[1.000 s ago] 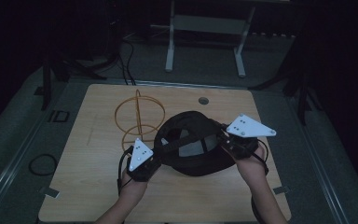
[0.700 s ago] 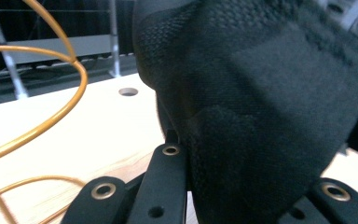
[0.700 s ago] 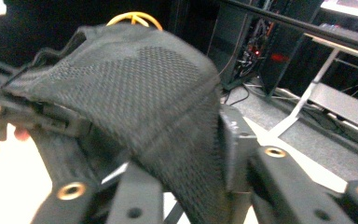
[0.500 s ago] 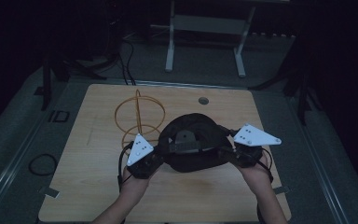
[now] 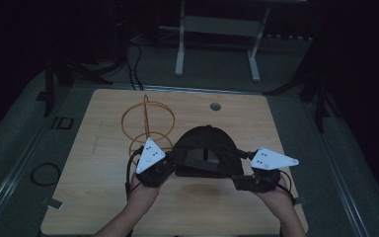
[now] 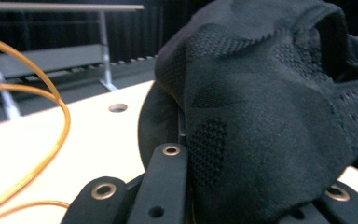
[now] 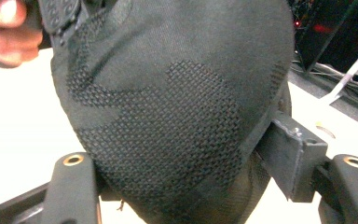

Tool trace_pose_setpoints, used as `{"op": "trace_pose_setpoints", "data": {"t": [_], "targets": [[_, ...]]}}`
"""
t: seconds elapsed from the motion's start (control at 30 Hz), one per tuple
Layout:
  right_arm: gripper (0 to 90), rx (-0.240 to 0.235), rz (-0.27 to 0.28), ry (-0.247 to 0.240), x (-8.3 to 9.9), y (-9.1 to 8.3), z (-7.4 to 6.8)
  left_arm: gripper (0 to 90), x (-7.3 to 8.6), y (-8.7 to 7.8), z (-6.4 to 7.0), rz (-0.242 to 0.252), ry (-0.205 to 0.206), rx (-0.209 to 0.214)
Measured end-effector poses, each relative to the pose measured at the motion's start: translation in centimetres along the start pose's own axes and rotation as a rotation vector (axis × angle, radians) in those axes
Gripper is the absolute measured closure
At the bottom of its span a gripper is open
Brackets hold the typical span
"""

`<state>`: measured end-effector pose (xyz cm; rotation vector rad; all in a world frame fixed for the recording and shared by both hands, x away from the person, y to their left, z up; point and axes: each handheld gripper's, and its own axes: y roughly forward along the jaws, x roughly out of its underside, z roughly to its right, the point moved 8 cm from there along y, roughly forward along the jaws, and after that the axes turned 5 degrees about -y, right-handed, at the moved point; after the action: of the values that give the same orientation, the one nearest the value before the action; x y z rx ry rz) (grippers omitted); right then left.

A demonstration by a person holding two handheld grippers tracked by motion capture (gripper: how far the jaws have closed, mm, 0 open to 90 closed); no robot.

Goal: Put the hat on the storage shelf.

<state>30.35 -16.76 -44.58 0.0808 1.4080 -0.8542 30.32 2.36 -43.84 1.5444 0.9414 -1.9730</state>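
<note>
**rigpilot:** Got the black cap (image 5: 206,150) pinched from both sides, left gripper (image 5: 167,167) and right gripper (image 5: 241,178) each clamped on its fabric, cap hanging between them.

**mod_k:** Next?

**rigpilot:** Probably carry it toward the wire stand (image 5: 147,126) beyond my left claw, keeping both grips even.

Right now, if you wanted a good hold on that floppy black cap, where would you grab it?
Probably at its lower edge, one side each: the black cap is soft mesh, so a two-sided hold keeps it open. The left gripper and right gripper pinch it this way, coming from opposite sides.
</note>
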Motion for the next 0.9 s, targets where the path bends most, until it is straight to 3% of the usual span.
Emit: {"op": "trace_pose_setpoints", "data": {"t": [0.2,0.5,0.6,0.73,0.9], "targets": [[26.3,-0.019,-0.045,-0.029,1.5,-0.5,-1.2,88.9,-0.3,0.0,0.1,0.010,0.007,0.000],[22.6,-0.102,-0.044,-0.029,2.8,-3.2,-2.0,88.9,-0.6,-0.4,0.0,0.026,0.015,-0.001],[22.8,-0.074,-0.028,-0.006,2.9,-4.5,-1.1,88.8,-0.5,-0.5,-0.1,0.027,0.027,0.008],[24.6,-0.044,-0.017,0.031,2.6,-5.9,0.6,88.8,-0.4,-0.9,-0.2,0.051,0.069,0.055],[29.9,-0.040,0.017,0.013,1.7,-6.5,1.3,88.8,-0.4,-1.5,-0.6,0.072,0.115,0.094]]}}
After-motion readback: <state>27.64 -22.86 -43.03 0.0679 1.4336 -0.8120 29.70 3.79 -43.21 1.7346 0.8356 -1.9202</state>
